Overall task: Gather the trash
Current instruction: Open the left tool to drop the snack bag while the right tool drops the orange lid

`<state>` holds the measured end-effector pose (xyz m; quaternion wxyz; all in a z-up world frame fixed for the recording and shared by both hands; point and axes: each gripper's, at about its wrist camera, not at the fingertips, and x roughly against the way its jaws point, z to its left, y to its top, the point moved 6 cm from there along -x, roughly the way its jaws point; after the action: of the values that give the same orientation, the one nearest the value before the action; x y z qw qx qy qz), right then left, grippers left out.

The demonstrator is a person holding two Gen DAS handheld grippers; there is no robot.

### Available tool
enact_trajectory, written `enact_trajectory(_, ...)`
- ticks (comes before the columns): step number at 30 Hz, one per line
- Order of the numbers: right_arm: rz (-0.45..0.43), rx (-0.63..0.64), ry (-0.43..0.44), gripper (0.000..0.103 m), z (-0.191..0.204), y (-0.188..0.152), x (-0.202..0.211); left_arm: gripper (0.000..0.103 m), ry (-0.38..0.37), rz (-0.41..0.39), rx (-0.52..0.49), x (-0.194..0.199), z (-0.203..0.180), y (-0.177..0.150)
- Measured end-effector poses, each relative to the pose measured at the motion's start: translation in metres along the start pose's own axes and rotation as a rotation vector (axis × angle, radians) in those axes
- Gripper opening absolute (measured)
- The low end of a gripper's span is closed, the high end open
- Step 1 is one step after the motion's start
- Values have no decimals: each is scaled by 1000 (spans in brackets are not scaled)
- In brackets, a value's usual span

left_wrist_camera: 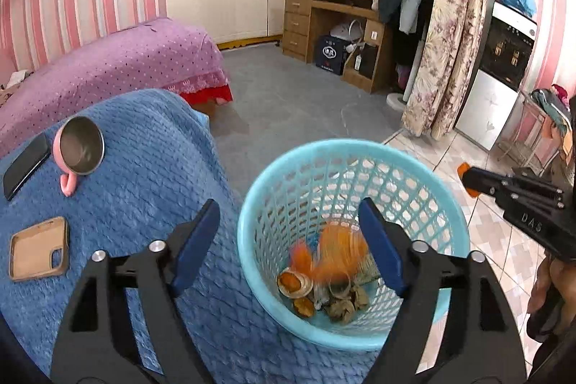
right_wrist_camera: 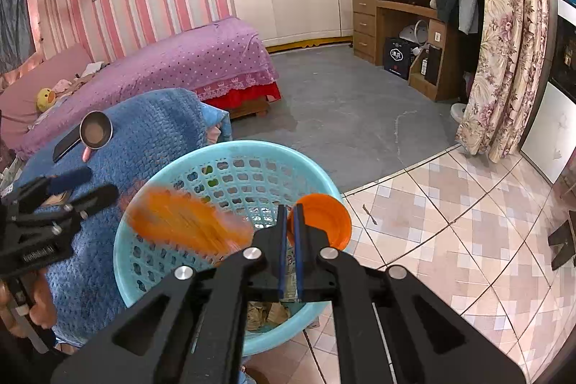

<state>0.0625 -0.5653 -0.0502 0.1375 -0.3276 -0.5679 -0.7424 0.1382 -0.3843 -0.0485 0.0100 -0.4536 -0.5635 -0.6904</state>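
Observation:
A light blue plastic basket (left_wrist_camera: pixel 424 182) stands on the floor beside a blue-blanketed surface; it also shows in the right wrist view (right_wrist_camera: pixel 230 150). Peels and wrappers (left_wrist_camera: pixel 338 301) lie at its bottom. A blurred orange piece of trash (left_wrist_camera: pixel 334 254) is in mid-air inside the basket, also seen in the right wrist view (right_wrist_camera: pixel 187 222). My left gripper (left_wrist_camera: pixel 288 240) is open and empty over the basket's near rim. My right gripper (right_wrist_camera: pixel 291 215) is shut on an orange lid (right_wrist_camera: pixel 324 222) above the basket's right rim; it appears in the left wrist view (left_wrist_camera: pixel 468 179).
On the blue blanket (left_wrist_camera: pixel 151 175) lie a pink mug (left_wrist_camera: pixel 77 150), a black phone (left_wrist_camera: pixel 27 164) and a tan phone case (left_wrist_camera: pixel 39 249). A purple bed (left_wrist_camera: pixel 118 60), a wooden desk (left_wrist_camera: pixel 331 24), a floral curtain (left_wrist_camera: pixel 442 60) and tiled floor (right_wrist_camera: pixel 450 222) surround the basket.

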Motion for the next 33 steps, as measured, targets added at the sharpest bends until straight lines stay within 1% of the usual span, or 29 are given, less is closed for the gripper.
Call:
enact_trajectory(1, -1, 1, 0, 4, -1, -1, 1, 83, 10, -2, 8, 0, 4, 2)
enact_trajectory(3, -5, 5, 5, 4, 4, -1, 0, 90, 34, -25, 58, 9, 21, 6)
enact_trajectory(5, -6, 17, 9, 4, 11, 1, -4, 91, 58, -45, 90, 18, 36, 6)
enact_trajectory(8, -8, 37, 16, 4, 21, 4, -9, 95, 132, -80, 107, 37, 60, 5)
enact_trajectory(9, -9, 47, 19, 4, 27, 5, -14, 96, 159, -93, 117, 44, 68, 3)
enact_trajectory(13, -7, 71, 19, 6, 39, 11, -25, 97, 218, -132, 140, 73, 89, -1)
enact_trajectory(14, -6, 75, 11, 16, 40, 12, -28, 97, 230, -140, 140, 78, 93, -2)
enact_trajectory(15, -7, 76, 4, 44, 42, 14, -29, 97, 241, -149, 138, 85, 95, -3)
enact_trajectory(16, -14, 70, -6, 61, 42, 16, -29, 97, 259, -162, 136, 93, 99, -5)
enact_trajectory(17, -23, 65, -8, 74, 42, 17, -28, 97, 263, -166, 136, 98, 100, -5)
enact_trajectory(20, -29, 48, -13, 74, 42, 22, -26, 97, 269, -177, 140, 112, 107, -8)
enact_trajectory(22, -36, 30, -10, 80, 43, 22, -20, 97, 275, -181, 150, 122, 113, -12)
enact_trajectory(23, -46, 22, -6, 87, 45, 23, -14, 97, 275, -182, 152, 126, 114, -14)
enact_trajectory(26, -80, 37, -13, 97, 58, 22, 6, 97, 280, -195, 166, 141, 120, -19)
enact_trajectory(29, -111, 51, -5, 98, 73, 18, 27, 97, 288, -204, 189, 155, 127, -26)
enact_trajectory(33, -151, 60, 0, 98, 98, 6, 56, 97, 296, -205, 192, 174, 134, -40)
